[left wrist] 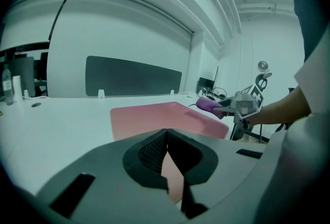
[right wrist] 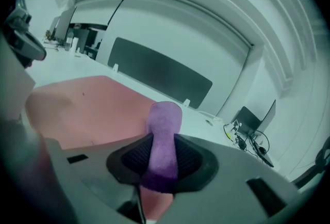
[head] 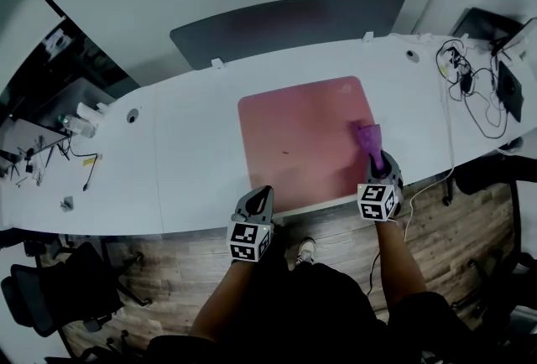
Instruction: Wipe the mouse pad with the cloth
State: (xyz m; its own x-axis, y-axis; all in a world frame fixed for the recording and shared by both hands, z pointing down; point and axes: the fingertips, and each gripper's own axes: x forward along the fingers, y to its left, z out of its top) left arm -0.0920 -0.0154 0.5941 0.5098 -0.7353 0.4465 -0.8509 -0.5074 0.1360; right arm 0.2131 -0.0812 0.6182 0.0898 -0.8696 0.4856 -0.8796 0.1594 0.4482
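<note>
White desk (head: 193,136), wooden floor (head: 176,270)

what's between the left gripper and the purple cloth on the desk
Only bare pink mouse pad, save a tiny dark speck; the head view shows nothing else between the left gripper and the cloth.

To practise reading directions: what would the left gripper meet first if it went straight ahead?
Probably the pink mouse pad, just ahead of the left gripper; its height is unclear.
</note>
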